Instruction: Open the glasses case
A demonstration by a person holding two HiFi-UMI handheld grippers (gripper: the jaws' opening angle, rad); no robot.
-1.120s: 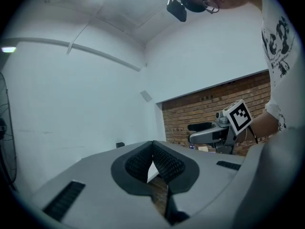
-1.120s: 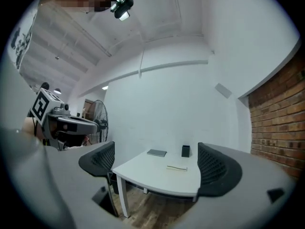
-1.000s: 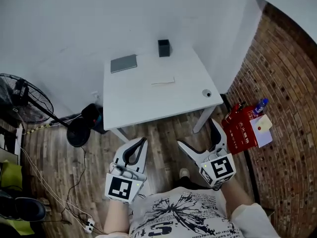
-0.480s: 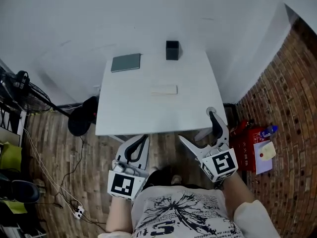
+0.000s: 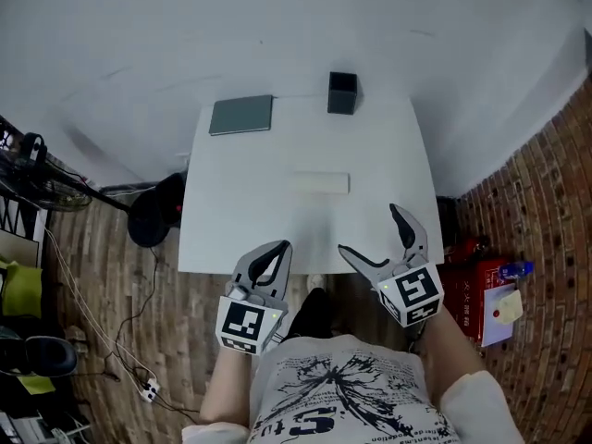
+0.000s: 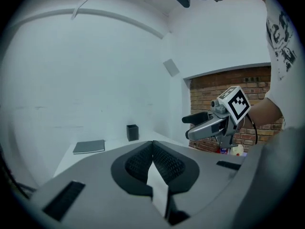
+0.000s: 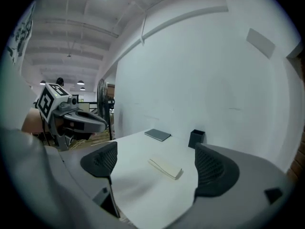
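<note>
The glasses case (image 5: 322, 182) is a flat cream box lying shut in the middle of the white table (image 5: 231, 220); the right gripper view shows the case (image 7: 166, 167) ahead, between the jaws but well beyond them. My right gripper (image 5: 370, 231) hangs over the table's near right edge, its jaws wide and closing slightly, with nothing between them. My left gripper (image 5: 275, 251) is at the near edge, left of the right one, jaws shut together and empty (image 6: 152, 144). Neither touches the case.
A grey notebook (image 5: 241, 115) and a black cube-shaped holder (image 5: 341, 92) sit at the table's far side against the white wall. On the wooden floor stand a fan (image 5: 28, 169) and a dark object (image 5: 153, 220) at left, a red box (image 5: 472, 276) at right by the brick wall.
Both grippers have travelled forward from over the floor to the table's near edge, and the head view has moved closer to the table. The right jaws have narrowed a little.
</note>
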